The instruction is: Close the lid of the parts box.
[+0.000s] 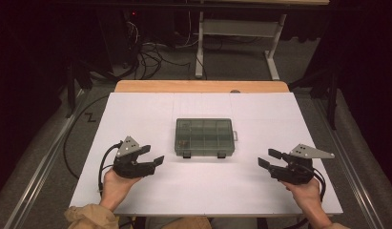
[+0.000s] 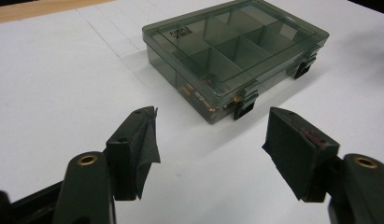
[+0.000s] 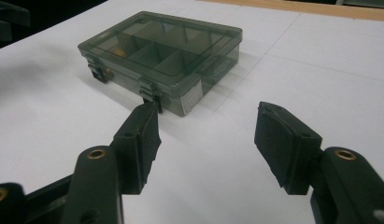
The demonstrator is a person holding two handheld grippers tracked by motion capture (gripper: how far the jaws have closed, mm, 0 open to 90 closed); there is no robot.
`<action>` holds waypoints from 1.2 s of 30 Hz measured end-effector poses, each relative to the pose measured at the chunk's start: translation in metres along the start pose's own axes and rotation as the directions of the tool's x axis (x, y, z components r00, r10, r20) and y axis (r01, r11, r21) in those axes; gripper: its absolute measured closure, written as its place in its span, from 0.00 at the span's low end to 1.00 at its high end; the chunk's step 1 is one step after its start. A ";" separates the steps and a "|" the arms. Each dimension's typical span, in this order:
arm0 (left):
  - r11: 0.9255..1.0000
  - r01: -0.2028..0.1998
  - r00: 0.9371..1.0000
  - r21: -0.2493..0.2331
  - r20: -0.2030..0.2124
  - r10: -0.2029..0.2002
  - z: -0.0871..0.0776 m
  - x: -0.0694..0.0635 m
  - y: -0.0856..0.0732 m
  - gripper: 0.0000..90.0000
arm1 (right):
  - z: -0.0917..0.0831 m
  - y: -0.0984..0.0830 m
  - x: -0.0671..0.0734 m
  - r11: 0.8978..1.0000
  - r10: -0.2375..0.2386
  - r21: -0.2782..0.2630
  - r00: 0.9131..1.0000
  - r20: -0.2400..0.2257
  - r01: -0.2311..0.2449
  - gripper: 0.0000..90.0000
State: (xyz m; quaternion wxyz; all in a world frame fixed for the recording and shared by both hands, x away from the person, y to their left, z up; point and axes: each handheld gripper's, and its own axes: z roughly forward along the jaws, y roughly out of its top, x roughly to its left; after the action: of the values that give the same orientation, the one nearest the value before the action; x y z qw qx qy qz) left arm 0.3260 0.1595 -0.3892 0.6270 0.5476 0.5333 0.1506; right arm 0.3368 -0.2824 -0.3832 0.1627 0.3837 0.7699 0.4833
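The smoky translucent plastic compartment box [image 1: 204, 137], latched shut on the white surface [image 1: 136, 119], looks light, rigid and slick; grip its short sides. Both tongs, left [image 1: 154, 155] and right [image 1: 268, 158], gape wide and empty.

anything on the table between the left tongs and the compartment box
Nothing: in the left gripper view, bare white table runs from the open left tongs to the closed compartment box. The high view agrees.
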 end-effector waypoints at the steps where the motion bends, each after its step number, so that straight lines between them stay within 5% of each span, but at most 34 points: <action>1: 1.000 -0.002 1.000 -0.003 0.003 0.002 -0.001 0.001 -0.001 0.38 | 0.000 -0.002 0.000 1.000 0.000 0.000 1.000 0.001 0.000 0.46; 10: 0.999 0.037 0.999 -0.033 -0.003 -0.037 -0.010 0.009 -0.008 0.37 | 0.001 -0.017 0.000 1.000 0.007 -0.017 1.000 0.016 -0.007 0.44; 20: 0.997 0.032 0.999 -0.072 -0.016 -0.033 -0.013 0.013 -0.012 0.38 | -0.004 -0.024 0.000 0.999 -0.001 -0.048 0.999 0.033 0.003 0.43; 27: 0.999 0.022 0.999 -0.038 -0.037 -0.024 -0.006 0.019 -0.020 0.38 | -0.002 -0.030 -0.003 0.999 -0.014 -0.038 0.999 0.047 0.016 0.42; 36: 0.998 0.029 0.999 -0.062 -0.014 -0.030 -0.009 0.016 -0.019 0.38 | -0.002 -0.032 -0.005 0.999 -0.027 -0.045 0.998 0.053 0.029 0.41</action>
State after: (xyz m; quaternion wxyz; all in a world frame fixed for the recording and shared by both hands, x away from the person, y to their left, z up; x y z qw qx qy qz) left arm 0.3174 0.1697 -0.4116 0.6419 0.5188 0.5409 0.1617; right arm 0.3247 -0.2948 -0.4107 0.1982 0.3815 0.7594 0.4884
